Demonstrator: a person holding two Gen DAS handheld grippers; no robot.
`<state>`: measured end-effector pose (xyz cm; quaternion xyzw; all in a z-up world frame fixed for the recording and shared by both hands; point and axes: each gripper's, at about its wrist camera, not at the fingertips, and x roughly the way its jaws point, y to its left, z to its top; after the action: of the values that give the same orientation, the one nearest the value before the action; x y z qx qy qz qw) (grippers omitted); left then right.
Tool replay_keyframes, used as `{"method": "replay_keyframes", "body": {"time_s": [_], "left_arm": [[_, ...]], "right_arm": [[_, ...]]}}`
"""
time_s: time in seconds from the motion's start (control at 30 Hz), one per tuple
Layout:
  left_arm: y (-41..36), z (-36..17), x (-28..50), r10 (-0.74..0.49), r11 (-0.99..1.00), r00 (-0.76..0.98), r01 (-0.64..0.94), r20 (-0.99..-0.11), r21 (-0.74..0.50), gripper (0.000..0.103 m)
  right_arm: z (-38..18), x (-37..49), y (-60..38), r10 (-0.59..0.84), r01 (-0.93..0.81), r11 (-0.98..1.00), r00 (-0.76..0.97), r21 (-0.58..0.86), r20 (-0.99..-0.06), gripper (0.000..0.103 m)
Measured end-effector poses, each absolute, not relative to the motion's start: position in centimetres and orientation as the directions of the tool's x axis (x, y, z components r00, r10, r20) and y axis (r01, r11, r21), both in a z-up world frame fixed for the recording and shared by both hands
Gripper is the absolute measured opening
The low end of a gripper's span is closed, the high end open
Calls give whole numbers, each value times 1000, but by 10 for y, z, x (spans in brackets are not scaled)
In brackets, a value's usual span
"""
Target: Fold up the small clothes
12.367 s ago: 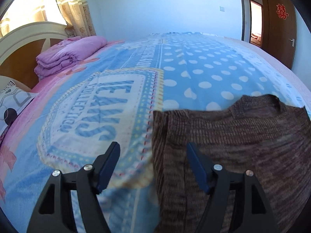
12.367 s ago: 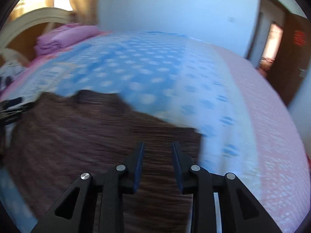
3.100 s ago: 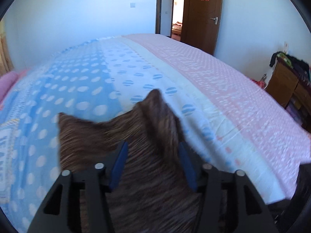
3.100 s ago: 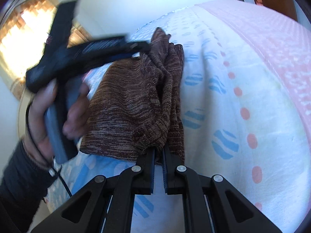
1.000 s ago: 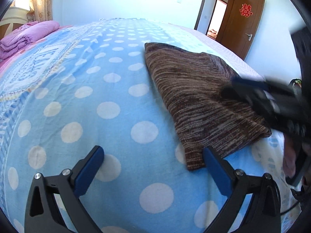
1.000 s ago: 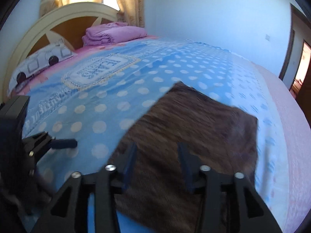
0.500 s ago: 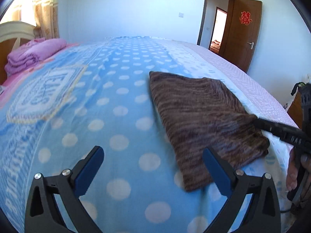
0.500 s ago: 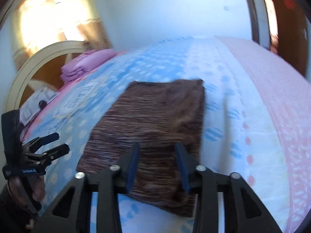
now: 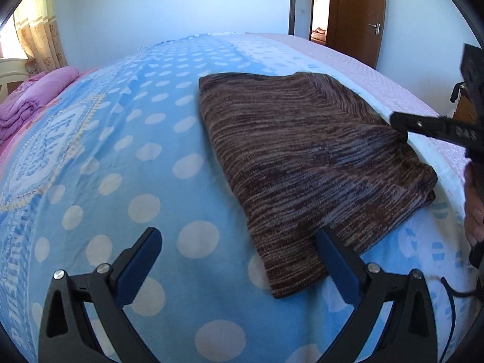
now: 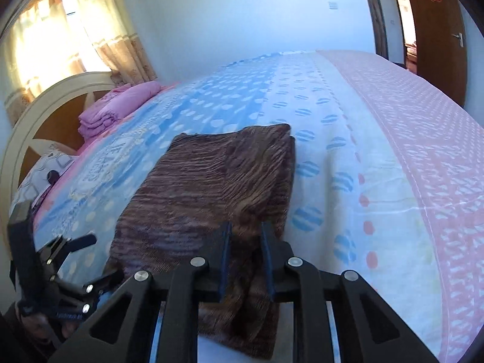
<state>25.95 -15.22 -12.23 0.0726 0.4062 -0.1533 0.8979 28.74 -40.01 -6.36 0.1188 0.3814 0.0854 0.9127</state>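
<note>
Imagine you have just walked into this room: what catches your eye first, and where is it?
A folded brown sweater lies on the dotted blue bedspread near the bed's edge. The right gripper has been narrowing its jaws over the sweater's near edge, while the left gripper hangs wide open at its corner. Pink bedding is stacked by the headboard.

Brown marled knit sweater [image 9: 305, 157], folded to a flat rectangle, lying on bed near its pink-striped side edge
</note>
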Motion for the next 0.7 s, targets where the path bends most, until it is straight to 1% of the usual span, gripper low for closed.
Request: {"method": "replay_keyframes", "body": {"time_s": [0.1,0.13,0.17,0.2,0.3,0.33,0.4,0.43,0.47,0.57,0.63,0.67,0.7], "left_arm": [[-150,-123,261,-230,944,614,331,-755,-19,103],[-150,-123,260,-231,944,618,328,-751,-21,103],[-150,-121,259,-231,945,624,327,-746,-20,103],[-149,-119,257,-236,944,632,328,-738,-21,103],[-144,-107,253,-287,941,648,330,-706,-79,103],[-143,-104,257,-303,939,643,328,-704,-104,103],[-144,-104,265,-302,941,632,317,-713,-117,103],[-146,-105,271,-297,943,629,313,-718,-115,103],[-148,-107,276,-291,944,625,311,-724,-111,103],[-155,-127,293,-273,946,561,306,-781,-111,103],[-152,-129,296,-302,941,546,301,-782,-153,103],[-152,-129,296,-303,940,542,303,-784,-154,103],[-152,-130,297,-303,940,537,305,-787,-154,103]], "right_arm": [[-68,301,-399,275,-78,949,679,305,-680,32],[-72,306,-395,283,-92,950,658,299,-698,31],[-76,309,-392,284,-94,951,641,294,-713,18],[-78,310,-392,258,-78,959,633,272,-729,12],[-73,306,-400,222,-47,966,659,255,-719,12],[-76,307,-402,215,-41,967,653,250,-726,12],[-83,311,-404,192,-24,973,642,231,-742,12],[-85,312,-405,204,-24,969,640,246,-741,12],[-86,313,-407,215,-28,966,637,256,-741,12],[-85,314,-413,251,-39,955,629,293,-736,14],[-85,316,-416,265,-50,952,631,302,-730,21],[-84,317,-418,267,-62,953,638,298,-722,29],[-83,318,-419,270,-74,953,648,295,-712,33]]}}
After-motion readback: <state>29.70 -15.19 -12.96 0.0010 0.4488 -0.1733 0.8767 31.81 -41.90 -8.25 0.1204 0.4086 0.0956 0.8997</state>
